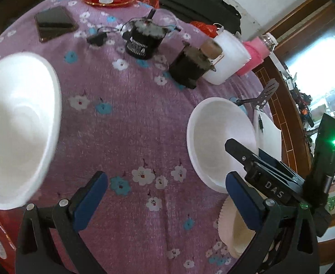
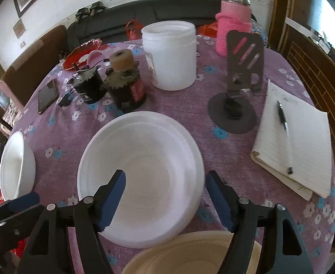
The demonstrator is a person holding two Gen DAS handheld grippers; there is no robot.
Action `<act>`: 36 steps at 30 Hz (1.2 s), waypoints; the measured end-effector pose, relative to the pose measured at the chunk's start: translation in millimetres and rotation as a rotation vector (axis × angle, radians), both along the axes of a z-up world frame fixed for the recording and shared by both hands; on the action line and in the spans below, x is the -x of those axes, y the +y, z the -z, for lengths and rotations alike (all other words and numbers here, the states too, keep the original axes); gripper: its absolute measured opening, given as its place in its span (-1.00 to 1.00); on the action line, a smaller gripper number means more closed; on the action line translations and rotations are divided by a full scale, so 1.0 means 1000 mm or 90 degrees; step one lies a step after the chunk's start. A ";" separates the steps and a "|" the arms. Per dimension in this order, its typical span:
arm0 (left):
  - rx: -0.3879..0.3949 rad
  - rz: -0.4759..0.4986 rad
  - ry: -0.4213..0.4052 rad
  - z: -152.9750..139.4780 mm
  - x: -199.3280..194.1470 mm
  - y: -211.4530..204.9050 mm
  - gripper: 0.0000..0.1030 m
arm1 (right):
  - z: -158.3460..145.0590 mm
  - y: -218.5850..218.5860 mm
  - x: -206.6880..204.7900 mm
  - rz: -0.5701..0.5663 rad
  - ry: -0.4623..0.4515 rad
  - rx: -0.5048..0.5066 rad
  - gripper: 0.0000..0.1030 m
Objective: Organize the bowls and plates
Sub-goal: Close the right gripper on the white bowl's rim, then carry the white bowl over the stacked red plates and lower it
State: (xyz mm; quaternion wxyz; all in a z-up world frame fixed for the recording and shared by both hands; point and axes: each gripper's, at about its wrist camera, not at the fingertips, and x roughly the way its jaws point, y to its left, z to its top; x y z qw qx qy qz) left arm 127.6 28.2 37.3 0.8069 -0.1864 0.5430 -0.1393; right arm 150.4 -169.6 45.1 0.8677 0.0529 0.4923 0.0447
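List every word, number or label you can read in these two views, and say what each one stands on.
"DAS": on the body of the right claw, seen from the left wrist view.
White print on the black motor: too blurred to read.
Red label on the second motor: unreadable.
Writing on the notepad: too faint.

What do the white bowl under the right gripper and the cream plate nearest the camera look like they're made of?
White bowl: probably foam or thin disposable plastic, with a matte, soft-edged rim, uniform white and no glaze shine. Cream plate: likely paper or pulp, going by its dull off-white surface and the fluted, crimped edge seen in the left wrist view. Neither shows ceramic gloss. The right gripper is open above the bowl.
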 end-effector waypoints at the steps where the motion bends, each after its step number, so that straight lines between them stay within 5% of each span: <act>1: 0.000 -0.001 0.003 0.002 -0.001 0.000 0.99 | 0.002 0.002 -0.001 -0.002 0.003 0.008 0.30; 2: 0.001 -0.002 0.006 0.005 -0.002 0.000 0.99 | 0.002 0.003 -0.002 -0.005 0.006 0.015 0.22; 4: 0.003 -0.006 0.012 0.010 -0.005 0.001 0.99 | 0.005 0.006 -0.005 -0.021 0.019 0.020 -0.42; 6: 0.006 -0.016 0.016 0.014 -0.008 0.007 0.99 | 0.006 0.008 -0.006 -0.029 0.028 0.016 -0.61; 16: 0.028 -0.042 0.023 0.022 -0.028 0.007 0.93 | 0.009 0.013 -0.005 -0.057 0.062 -0.073 -0.68; 18: 0.038 -0.010 0.036 0.024 -0.031 -0.003 0.44 | 0.008 0.011 -0.003 -0.057 0.062 -0.096 -0.68; 19: 0.038 0.012 0.044 0.024 -0.032 -0.009 -0.05 | 0.007 0.012 -0.003 -0.056 0.060 -0.103 -0.70; 25: -0.002 0.032 0.015 0.008 -0.013 -0.017 -0.43 | -0.016 -0.001 0.017 -0.026 0.014 -0.130 -0.73; 36: -0.018 0.037 -0.063 -0.043 0.049 -0.011 -0.43 | -0.054 0.003 0.068 -0.025 -0.035 -0.137 -0.73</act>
